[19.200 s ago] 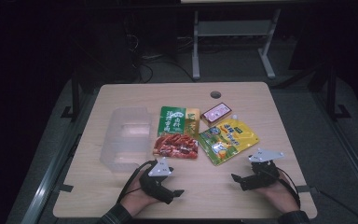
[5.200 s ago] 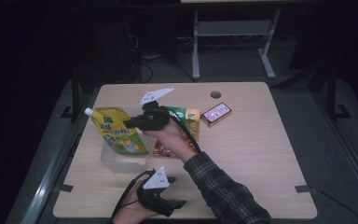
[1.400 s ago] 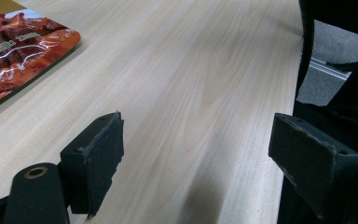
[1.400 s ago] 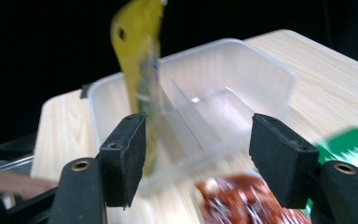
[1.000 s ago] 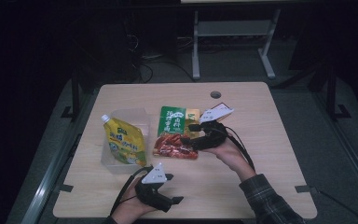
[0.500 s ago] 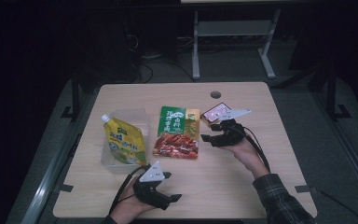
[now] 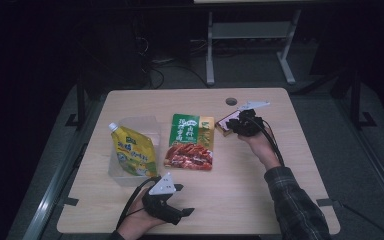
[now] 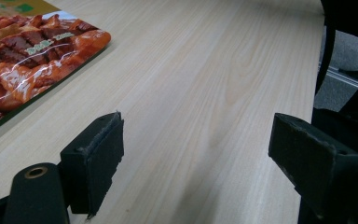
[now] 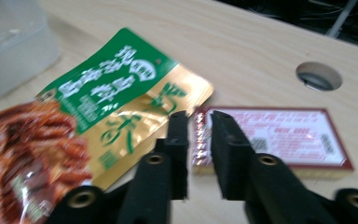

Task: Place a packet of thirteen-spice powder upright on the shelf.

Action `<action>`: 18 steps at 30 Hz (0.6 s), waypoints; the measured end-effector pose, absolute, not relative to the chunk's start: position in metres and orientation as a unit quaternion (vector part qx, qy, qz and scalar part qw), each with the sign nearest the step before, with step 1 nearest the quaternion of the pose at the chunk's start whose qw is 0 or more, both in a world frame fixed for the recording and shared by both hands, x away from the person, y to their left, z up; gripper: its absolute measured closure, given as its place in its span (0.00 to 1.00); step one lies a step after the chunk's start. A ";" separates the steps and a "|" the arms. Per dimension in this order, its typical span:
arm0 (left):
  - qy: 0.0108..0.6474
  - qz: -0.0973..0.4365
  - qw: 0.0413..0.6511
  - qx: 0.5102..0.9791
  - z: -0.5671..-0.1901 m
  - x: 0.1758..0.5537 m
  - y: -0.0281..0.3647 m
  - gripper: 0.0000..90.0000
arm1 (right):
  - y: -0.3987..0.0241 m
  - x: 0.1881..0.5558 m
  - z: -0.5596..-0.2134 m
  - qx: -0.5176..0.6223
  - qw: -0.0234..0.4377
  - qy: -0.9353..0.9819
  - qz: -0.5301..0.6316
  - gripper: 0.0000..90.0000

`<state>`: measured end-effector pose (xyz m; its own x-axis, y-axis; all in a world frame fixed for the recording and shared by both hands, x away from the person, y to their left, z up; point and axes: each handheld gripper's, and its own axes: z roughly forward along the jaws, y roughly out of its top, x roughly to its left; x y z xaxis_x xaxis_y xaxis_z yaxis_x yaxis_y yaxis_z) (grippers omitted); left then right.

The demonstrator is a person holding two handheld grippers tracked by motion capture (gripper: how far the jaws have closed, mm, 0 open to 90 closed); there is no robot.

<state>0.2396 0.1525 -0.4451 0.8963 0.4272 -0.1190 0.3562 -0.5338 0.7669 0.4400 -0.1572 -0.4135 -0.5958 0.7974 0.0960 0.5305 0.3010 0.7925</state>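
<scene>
The right gripper (image 9: 199,154) sits at the near end of a flat pink-bordered box (image 9: 279,140), its jaws having just been closing to a narrow gap that straddles the box's short end. The box lies on the table (image 7: 260,185), just beside a green-and-red snack pouch (image 7: 191,141). The left gripper (image 8: 196,154) rests near the front edge, jaws wide, nothing between them.

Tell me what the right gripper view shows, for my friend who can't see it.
The right gripper, its jaws nearly closed after just closing, sits at the left end of a small pink box on a wooden table; whether the pads press on it is unclear. A green and gold packet lies left of the box, a round hole in the table behind.
</scene>
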 end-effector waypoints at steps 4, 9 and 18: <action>0.225 0.041 0.428 0.874 -0.445 0.241 0.153 0.20 | -0.157 0.457 -0.408 0.421 0.168 0.790 0.414 0.95; 0.226 0.039 0.429 0.874 -0.446 0.241 0.154 0.20 | -0.153 0.483 -0.405 0.426 0.175 0.788 0.408 1.00; 0.226 0.040 0.434 0.871 -0.446 0.244 0.155 0.20 | -0.139 0.518 -0.428 0.446 0.182 0.798 0.362 1.00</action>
<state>0.2438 0.1551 -0.4459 0.8943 0.4288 -0.1276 0.3601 -0.5205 0.7742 0.5183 -0.1392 -0.4281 -0.5354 0.8439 0.0336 0.5807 0.3389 0.7402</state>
